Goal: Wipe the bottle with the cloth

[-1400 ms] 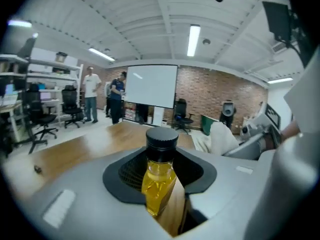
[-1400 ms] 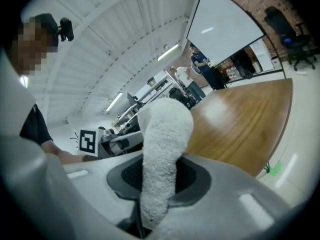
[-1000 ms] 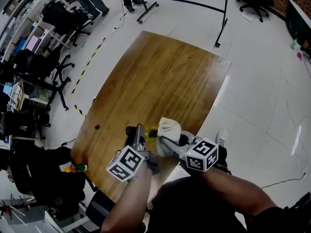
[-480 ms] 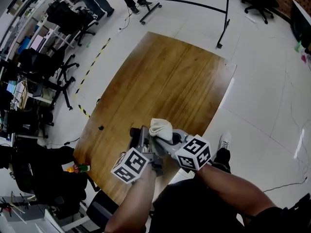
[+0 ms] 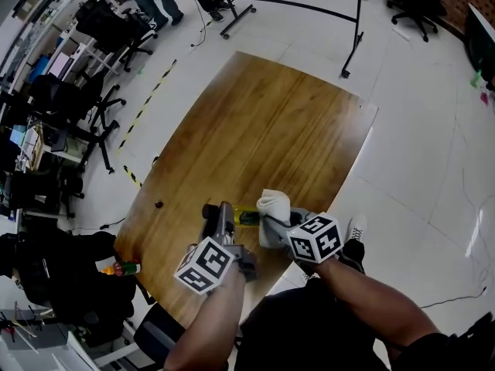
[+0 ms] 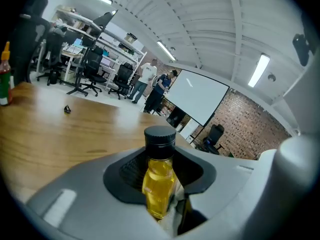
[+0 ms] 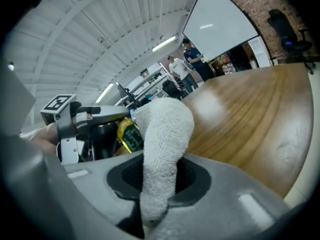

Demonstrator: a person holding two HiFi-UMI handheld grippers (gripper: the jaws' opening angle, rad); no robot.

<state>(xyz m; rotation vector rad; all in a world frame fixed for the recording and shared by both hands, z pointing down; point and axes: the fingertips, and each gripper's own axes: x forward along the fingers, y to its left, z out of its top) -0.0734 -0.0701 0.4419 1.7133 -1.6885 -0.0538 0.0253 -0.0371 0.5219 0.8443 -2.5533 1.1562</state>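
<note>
A small bottle (image 6: 159, 176) of yellow liquid with a black cap (image 6: 160, 137) sits between the pads of my left gripper (image 6: 160, 186), which is shut on it. In the head view the bottle (image 5: 247, 217) sticks out from the left gripper (image 5: 222, 216) toward the right one, above the near edge of the wooden table (image 5: 263, 130). My right gripper (image 7: 159, 184) is shut on a white terry cloth (image 7: 165, 144). The cloth (image 5: 272, 205) bulges up out of the right gripper (image 5: 272, 224) and rests against the bottle's side (image 7: 128, 134).
A small dark object (image 5: 158, 204) lies on the table's left part. A red-capped sauce bottle (image 5: 120, 268) shows beside the table's left corner. Office chairs and shelves (image 5: 69, 91) crowd the left side. White floor lies right of the table.
The right gripper carried the cloth left over the bottle, hiding it, then back right and lower, so the yellow bottle shows again. The left gripper kept still.
</note>
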